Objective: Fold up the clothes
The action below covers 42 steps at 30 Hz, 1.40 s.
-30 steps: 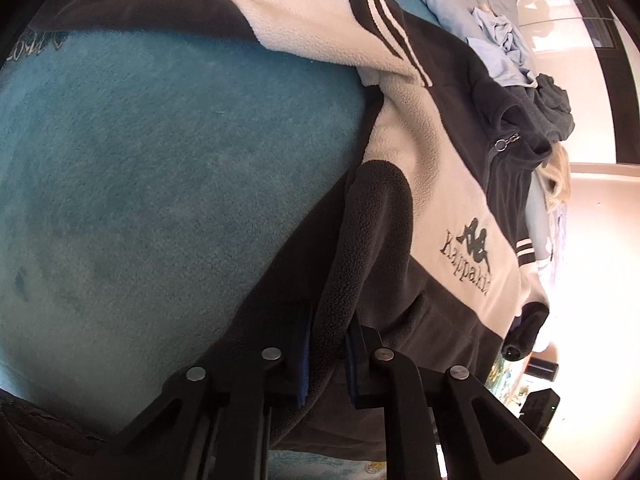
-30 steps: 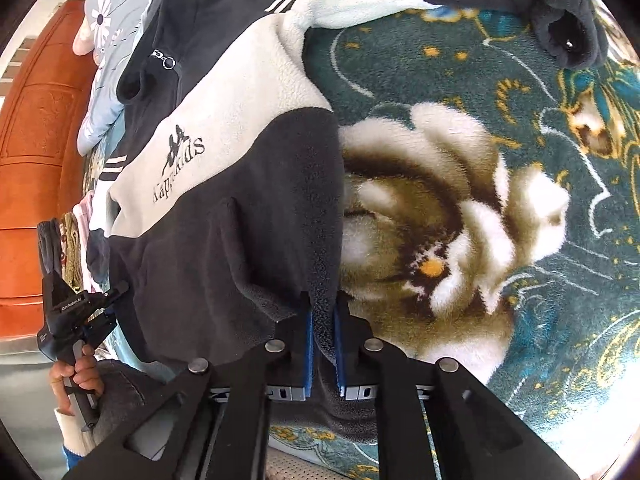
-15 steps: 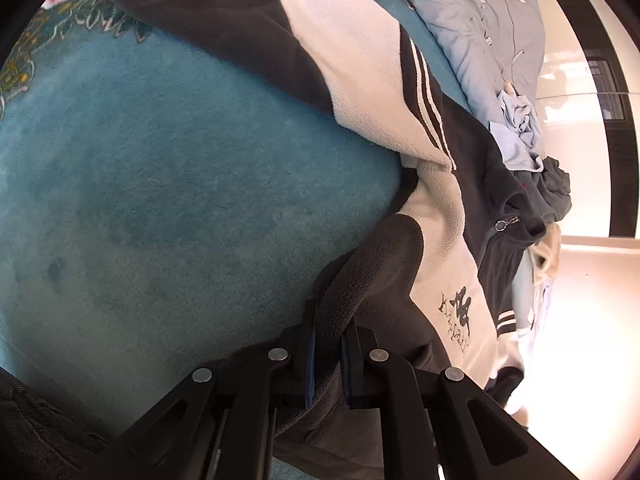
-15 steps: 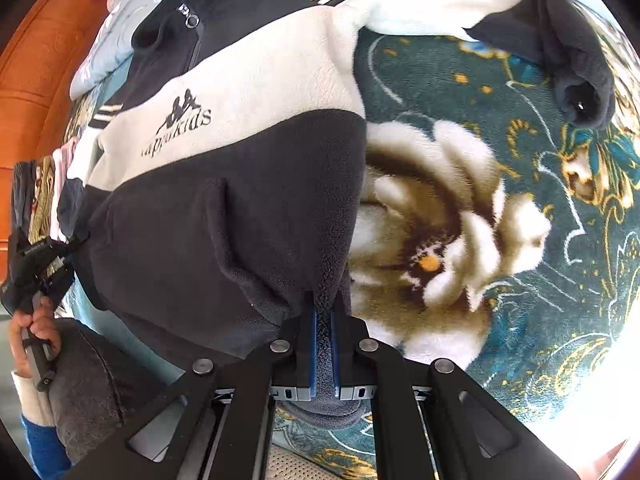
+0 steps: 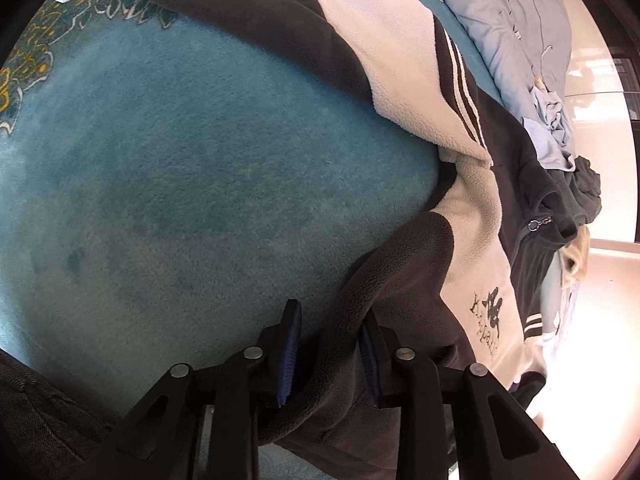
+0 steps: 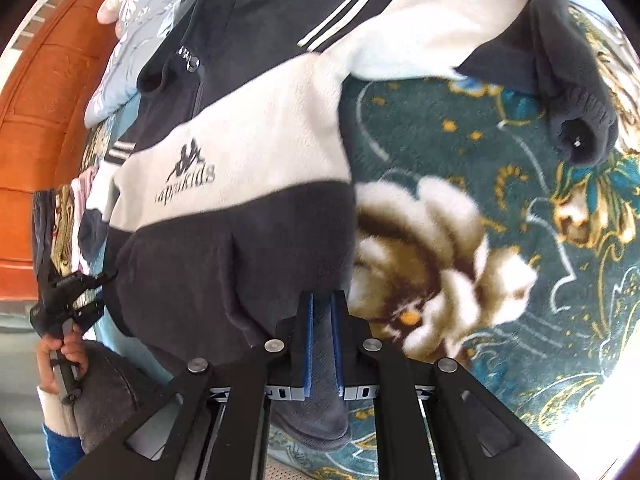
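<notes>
A black and cream fleece sweater with a zip collar lies spread on a teal blanket. My left gripper is at its dark bottom hem; its jaws are opening, and the hem lies loosely between the pads without being pressed. In the right wrist view the sweater shows its chest logo, and my right gripper still pinches the other corner of the hem, though its jaws are starting to open. One sleeve with a dark cuff stretches out to the far right.
A person's hand holds the left gripper at the sweater's left edge. A wooden headboard stands behind. A light blue flowered quilt and a pile of other clothes lie beyond the collar.
The left jaws have spread apart and let go of the hem they were pinching. The right gripper has lifted a little with its corner of the hem.
</notes>
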Tool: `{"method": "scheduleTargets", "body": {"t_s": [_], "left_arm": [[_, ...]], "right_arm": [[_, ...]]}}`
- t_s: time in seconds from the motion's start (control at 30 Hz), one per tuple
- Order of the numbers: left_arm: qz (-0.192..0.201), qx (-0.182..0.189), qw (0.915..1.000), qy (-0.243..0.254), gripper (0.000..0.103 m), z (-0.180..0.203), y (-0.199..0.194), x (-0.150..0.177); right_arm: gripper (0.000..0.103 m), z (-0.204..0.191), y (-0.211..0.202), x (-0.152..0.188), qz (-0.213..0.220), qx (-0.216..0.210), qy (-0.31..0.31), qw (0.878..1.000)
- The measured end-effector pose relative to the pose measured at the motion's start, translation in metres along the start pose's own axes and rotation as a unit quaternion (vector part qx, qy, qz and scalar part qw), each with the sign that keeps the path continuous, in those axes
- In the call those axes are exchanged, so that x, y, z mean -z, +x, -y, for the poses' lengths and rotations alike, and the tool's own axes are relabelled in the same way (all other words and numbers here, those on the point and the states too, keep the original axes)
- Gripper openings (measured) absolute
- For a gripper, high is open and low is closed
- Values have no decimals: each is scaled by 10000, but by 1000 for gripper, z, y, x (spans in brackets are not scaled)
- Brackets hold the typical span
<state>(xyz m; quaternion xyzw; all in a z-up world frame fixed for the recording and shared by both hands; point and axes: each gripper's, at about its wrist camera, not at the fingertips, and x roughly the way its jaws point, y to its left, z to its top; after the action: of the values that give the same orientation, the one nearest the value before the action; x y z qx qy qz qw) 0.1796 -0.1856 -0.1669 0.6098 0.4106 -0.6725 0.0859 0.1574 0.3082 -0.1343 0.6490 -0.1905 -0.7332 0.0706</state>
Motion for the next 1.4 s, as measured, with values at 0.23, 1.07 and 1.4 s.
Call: {"method": "scheduleTargets", "body": {"t_s": [0.23, 1.07, 1.4], "left_arm": [[932, 868, 9917, -181, 44, -8, -41, 2], [821, 1174, 9888, 422, 55, 33, -29, 1], [731, 1103, 9911, 174, 55, 23, -14, -8]], "right_arm": [[35, 78, -40, -39, 1193, -137, 1634, 9792], [37, 7, -54, -162, 2048, 393, 183, 9778], [36, -245, 103, -190, 488, -282, -2392, 9693]]}}
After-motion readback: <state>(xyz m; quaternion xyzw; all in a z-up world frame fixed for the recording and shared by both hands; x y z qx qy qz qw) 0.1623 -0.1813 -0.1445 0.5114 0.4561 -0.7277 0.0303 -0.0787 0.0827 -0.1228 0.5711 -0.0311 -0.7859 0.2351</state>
